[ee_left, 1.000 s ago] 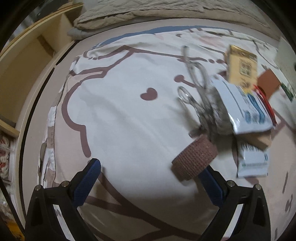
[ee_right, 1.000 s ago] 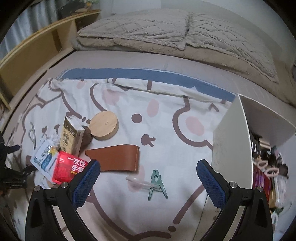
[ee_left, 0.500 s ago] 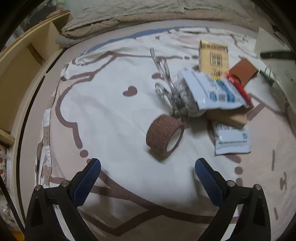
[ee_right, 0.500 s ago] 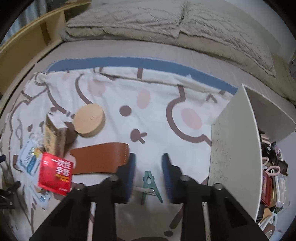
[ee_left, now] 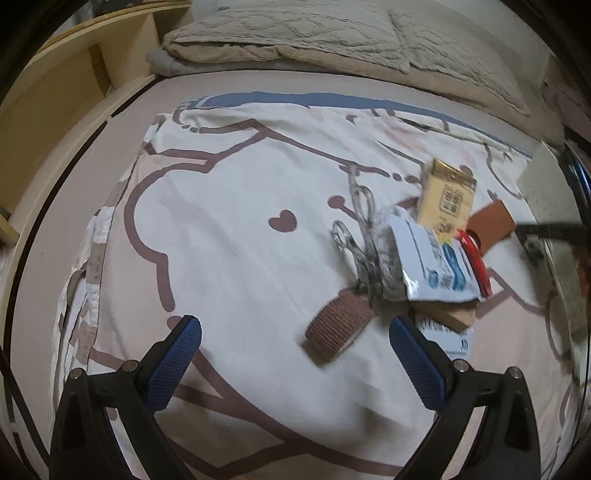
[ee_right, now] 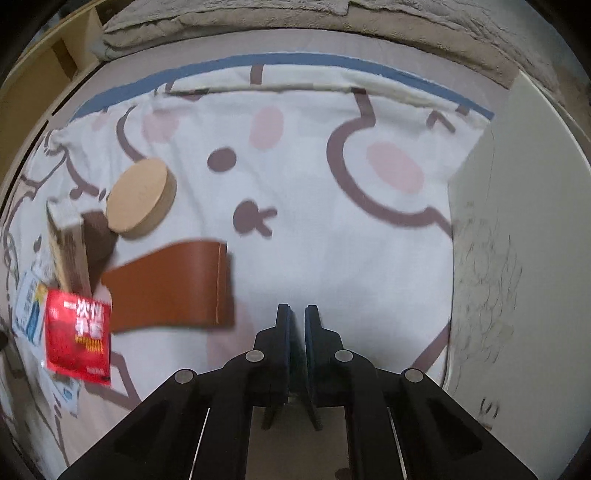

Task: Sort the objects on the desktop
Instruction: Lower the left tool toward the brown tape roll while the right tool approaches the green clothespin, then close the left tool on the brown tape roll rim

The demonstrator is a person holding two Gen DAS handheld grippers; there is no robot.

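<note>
One brown tape roll (ee_left: pixel 338 328) lies on its side, axis pointing lower right, beyond the wide-open, empty left gripper (ee_left: pixel 295 345). The right gripper (ee_right: pixel 297 317) has just closed; whether it holds anything cannot be told. One leather sleeve (ee_right: pixel 173 286) lies lengthwise left to right.

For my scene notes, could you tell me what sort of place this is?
Probably a bedroom: things lie on a cartoon-print sheet spread over a bed, with a quilted blanket at its head and a wooden shelf alongside.

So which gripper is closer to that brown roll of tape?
Left. The left gripper hangs open just above the brown roll, which sits by its right finger. The right gripper is shut, away past the red packet.
</note>
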